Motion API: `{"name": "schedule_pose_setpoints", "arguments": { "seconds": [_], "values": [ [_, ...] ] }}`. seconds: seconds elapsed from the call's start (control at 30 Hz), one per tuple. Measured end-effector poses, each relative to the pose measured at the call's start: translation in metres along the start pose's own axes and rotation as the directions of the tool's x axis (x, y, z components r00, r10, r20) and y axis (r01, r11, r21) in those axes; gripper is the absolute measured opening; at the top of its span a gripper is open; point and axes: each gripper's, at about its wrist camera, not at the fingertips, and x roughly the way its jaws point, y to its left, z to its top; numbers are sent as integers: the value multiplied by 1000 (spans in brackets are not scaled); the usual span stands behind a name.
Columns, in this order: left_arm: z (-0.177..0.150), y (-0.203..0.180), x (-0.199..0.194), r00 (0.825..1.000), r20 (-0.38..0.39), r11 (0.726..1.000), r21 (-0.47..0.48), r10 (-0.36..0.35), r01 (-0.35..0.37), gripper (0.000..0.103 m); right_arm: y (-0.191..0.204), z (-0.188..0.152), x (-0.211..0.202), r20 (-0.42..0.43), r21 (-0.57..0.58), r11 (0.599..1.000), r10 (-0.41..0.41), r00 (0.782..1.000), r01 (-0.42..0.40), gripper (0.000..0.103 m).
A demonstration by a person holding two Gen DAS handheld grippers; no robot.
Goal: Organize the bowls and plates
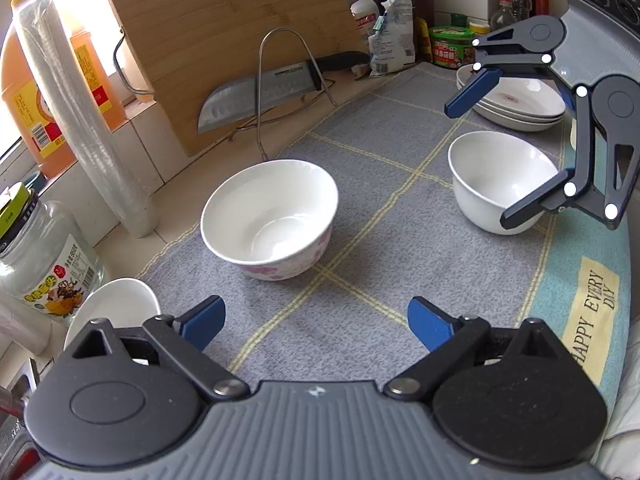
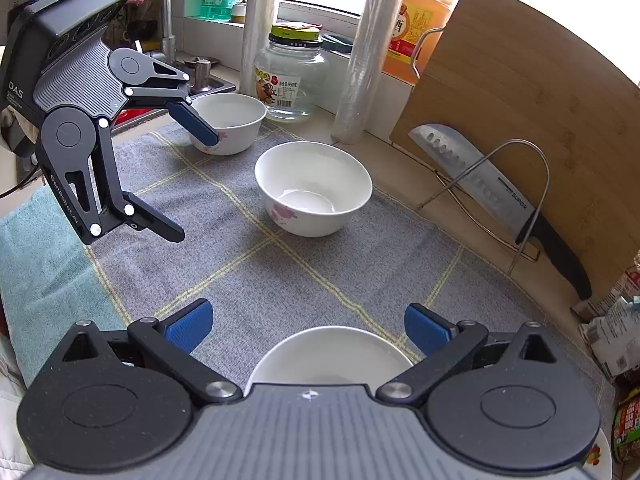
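Both grippers spread and empty: left gripper (image 1: pixel 316 324) faces the floral bowl (image 1: pixel 270 218), right gripper (image 2: pixel 308 326) over the near bowl (image 2: pixel 328 354). Next, likely grip and nest them.

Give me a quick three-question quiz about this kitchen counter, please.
1. True or false: the left gripper is holding a bowl.
2. What rests in the wire rack? A) a spoon B) a knife C) a plate
3. How many bowls show in the right wrist view?

Key: 1. False, it is open and holds nothing. 2. B, the knife. 3. Three.
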Motion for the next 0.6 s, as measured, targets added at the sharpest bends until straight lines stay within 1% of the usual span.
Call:
{"name": "schedule_pose_setpoints", "arguments": {
  "seconds": [0.17, 0.33, 0.5, 0.6],
  "values": [
    [6, 17, 9, 1000, -12, 999, 29, 20, -19, 98, -6, 19, 23, -17, -9, 999, 39, 999, -39, 103],
    [14, 28, 25, 999, -33, 999, 53, -3, 4, 98, -8, 35, 46, -39, -39, 998, 53, 998, -54, 103],
    [17, 32, 42, 997, -71, 996, 87, -1, 7, 97, -10, 47, 64, -51, -55, 996, 71, 996, -74, 103],
    [19, 32, 47, 998, -65, 995, 101, 0, 6, 97, -11, 53, 75, -57, -70, 995, 70, 996, -74, 103]
  ]
}}
